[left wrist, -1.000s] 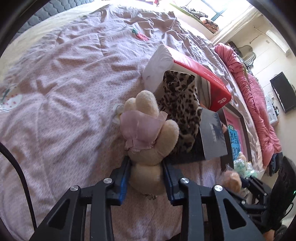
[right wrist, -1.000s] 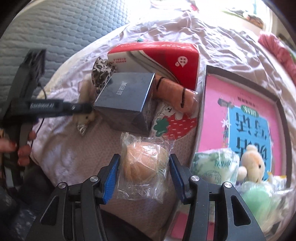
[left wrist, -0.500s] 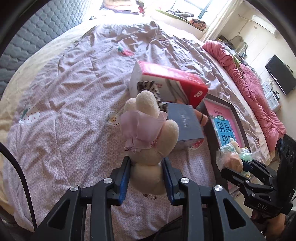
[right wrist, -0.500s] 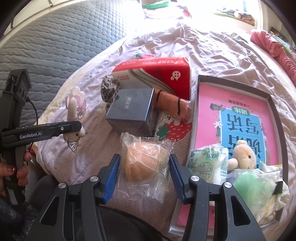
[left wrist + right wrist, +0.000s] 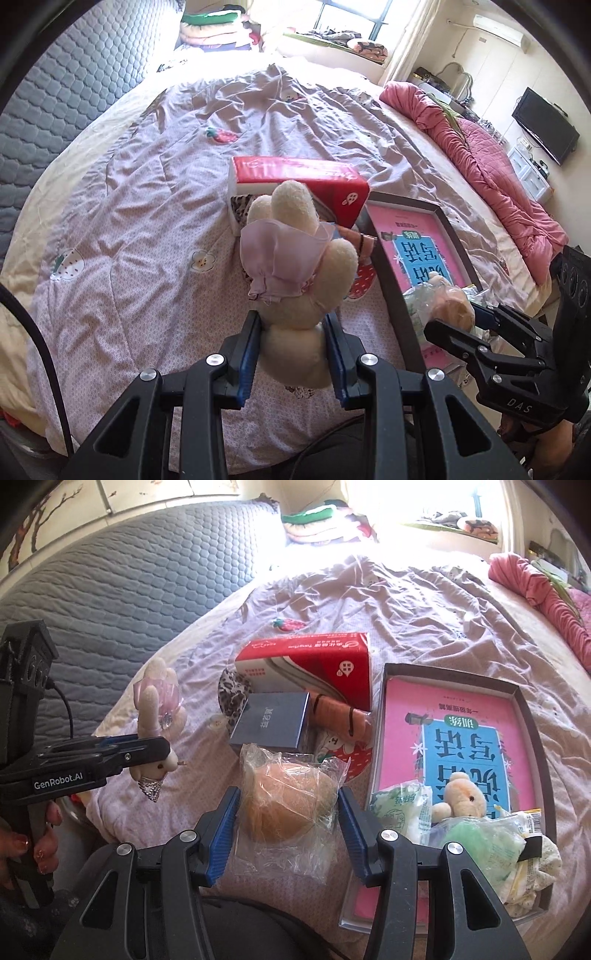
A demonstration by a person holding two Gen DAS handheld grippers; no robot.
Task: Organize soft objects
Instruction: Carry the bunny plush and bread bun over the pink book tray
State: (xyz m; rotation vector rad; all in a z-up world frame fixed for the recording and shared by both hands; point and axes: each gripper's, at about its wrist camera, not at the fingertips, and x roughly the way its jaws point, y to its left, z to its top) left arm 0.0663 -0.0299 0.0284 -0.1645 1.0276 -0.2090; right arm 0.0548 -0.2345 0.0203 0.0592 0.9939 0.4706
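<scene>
The left tongs (image 5: 293,356) clenched a cream plush rabbit (image 5: 299,266); the right tongs (image 5: 288,830) gripped what looked like a bagged orange bun (image 5: 286,805) above the bed (image 5: 424,620).

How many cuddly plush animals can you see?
2. A cream bunny in a pink dress is clamped in the left tool; a small bear sits in the box. More may hide under the packets.

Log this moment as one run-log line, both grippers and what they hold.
left gripper: shut on plush bunny | right gripper: shut on bagged orange ball | both clear of bed | tray: not reached
</scene>
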